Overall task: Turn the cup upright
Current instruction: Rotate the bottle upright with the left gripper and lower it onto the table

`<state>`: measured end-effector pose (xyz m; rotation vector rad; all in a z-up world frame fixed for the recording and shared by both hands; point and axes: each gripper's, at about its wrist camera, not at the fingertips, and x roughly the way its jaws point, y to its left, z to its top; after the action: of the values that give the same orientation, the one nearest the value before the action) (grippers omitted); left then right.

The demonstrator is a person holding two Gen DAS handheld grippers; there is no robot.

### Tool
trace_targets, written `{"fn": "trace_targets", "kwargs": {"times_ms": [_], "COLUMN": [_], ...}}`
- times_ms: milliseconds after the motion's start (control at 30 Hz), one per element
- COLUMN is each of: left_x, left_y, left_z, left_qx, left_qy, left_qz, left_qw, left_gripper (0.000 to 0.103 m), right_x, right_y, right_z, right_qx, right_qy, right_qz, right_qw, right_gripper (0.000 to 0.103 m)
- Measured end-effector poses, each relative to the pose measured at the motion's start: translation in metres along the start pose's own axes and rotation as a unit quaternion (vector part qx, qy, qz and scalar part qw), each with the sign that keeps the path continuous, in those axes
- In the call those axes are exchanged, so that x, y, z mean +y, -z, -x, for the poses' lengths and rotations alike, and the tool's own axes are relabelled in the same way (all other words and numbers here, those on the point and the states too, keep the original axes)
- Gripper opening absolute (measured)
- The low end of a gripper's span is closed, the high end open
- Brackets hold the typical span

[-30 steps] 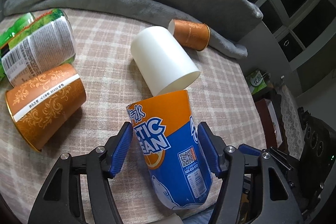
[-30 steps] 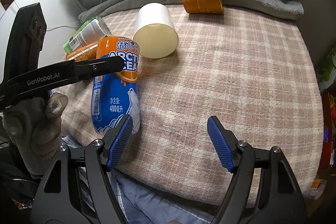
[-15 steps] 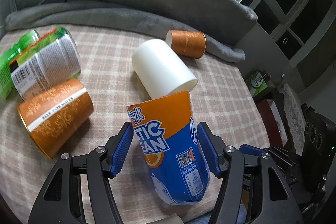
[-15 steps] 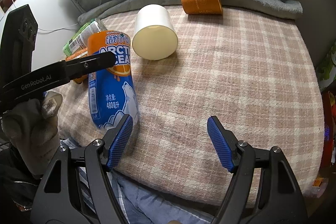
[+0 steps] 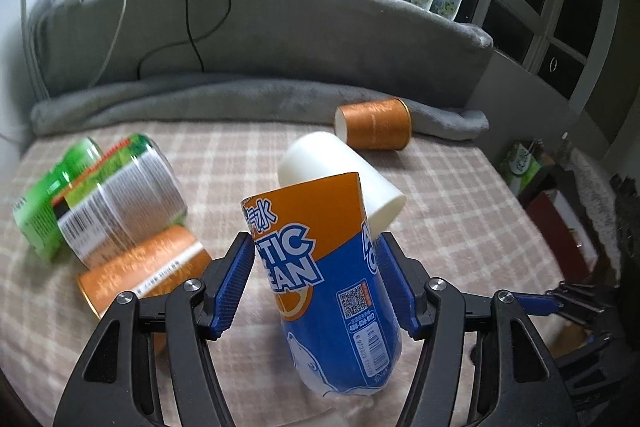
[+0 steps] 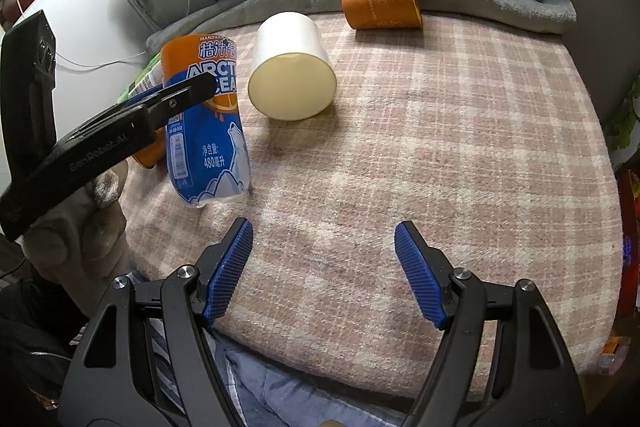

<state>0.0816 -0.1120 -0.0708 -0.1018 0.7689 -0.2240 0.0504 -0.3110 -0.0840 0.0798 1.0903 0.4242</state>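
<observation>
My left gripper is shut on a blue and orange Arctic Ocean cup, its blue pads against both sides. The cup stands nearly upright, tilted a little, orange end up, its blue end close to the plaid blanket. In the right wrist view the same cup shows at the left, held by the left gripper's black finger. My right gripper is open and empty, low over the blanket near its front edge, to the right of the cup.
A white cup lies on its side just behind the held cup. An orange cup lies against the grey rolled blanket at the back. Another orange cup and green cans lie to the left. The plaid blanket stretches right.
My left gripper has tipped the blue and orange cup from leaning flat toward standing, raising its orange end. The right gripper has stayed in place, open.
</observation>
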Motion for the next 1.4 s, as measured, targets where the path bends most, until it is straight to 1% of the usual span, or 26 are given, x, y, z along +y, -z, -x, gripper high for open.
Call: {"fn": "trace_targets", "kwargs": {"times_ms": [67, 133, 200, 300, 367, 467, 600, 667, 700, 767, 833, 933, 1200, 1400], "left_x": [-0.001, -0.001, 0.001, 0.007, 0.010, 0.012, 0.008, 0.004, 0.003, -0.005, -0.011, -0.012, -0.012, -0.013], "left_y": [0.000, -0.001, -0.001, -0.001, -0.001, 0.000, 0.001, 0.000, -0.001, 0.001, 0.005, 0.008, 0.012, 0.014], "left_z": [-0.002, -0.004, -0.005, -0.008, -0.007, -0.005, 0.006, 0.011, 0.011, 0.011, 0.009, 0.008, 0.016, 0.023], "left_qx": [-0.007, -0.005, 0.001, 0.024, 0.025, 0.022, -0.008, -0.034, -0.044, -0.076, -0.094, -0.102, -0.095, -0.083], "left_qy": [-0.007, -0.004, 0.006, 0.034, 0.036, 0.037, 0.030, 0.028, 0.023, 0.002, -0.014, -0.022, -0.018, -0.002], "left_qz": [-0.010, -0.009, -0.005, 0.018, 0.025, 0.026, 0.005, -0.011, -0.020, -0.054, -0.080, -0.089, -0.086, -0.083], "left_qw": [0.9999, 0.9999, 1.0000, 0.9990, 0.9987, 0.9987, 0.9995, 0.9990, 0.9986, 0.9957, 0.9922, 0.9906, 0.9916, 0.9931], "left_gripper": [0.062, 0.061, 0.061, 0.060, 0.060, 0.060, 0.060, 0.060, 0.060, 0.060, 0.060, 0.060, 0.059, 0.059], "right_x": [-0.001, -0.001, 0.000, 0.000, 0.000, -0.001, -0.002, 0.000, 0.000, 0.001, 0.001, -0.002, -0.004, -0.001], "right_y": [0.000, -0.001, -0.002, -0.004, -0.006, -0.011, -0.017, -0.017, -0.018, -0.018, -0.018, -0.017, -0.015, -0.013], "right_z": [-0.001, -0.002, -0.003, -0.004, -0.007, -0.010, -0.011, -0.011, -0.012, -0.013, -0.014, -0.014, -0.011, -0.010], "right_qx": [0.000, 0.000, 0.000, -0.001, -0.001, -0.001, -0.007, -0.011, -0.012, -0.012, -0.011, -0.011, -0.014, -0.015], "right_qy": [0.000, -0.002, -0.005, -0.006, -0.011, -0.029, -0.032, -0.032, -0.032, -0.033, -0.031, -0.028, -0.028, -0.028], "right_qz": [-0.001, -0.003, -0.002, -0.001, -0.002, -0.008, -0.010, -0.009, -0.009, -0.010, -0.011, -0.016, -0.019, -0.016], "right_qw": [1.000, 1.000, 1.000, 1.000, 1.000, 1.000, 0.999, 0.999, 0.999, 0.999, 0.999, 0.999, 0.999, 0.999], "right_gripper": [0.076, 0.076, 0.076, 0.076, 0.076, 0.076, 0.076, 0.076, 0.076, 0.076, 0.076, 0.076, 0.076, 0.076]}}
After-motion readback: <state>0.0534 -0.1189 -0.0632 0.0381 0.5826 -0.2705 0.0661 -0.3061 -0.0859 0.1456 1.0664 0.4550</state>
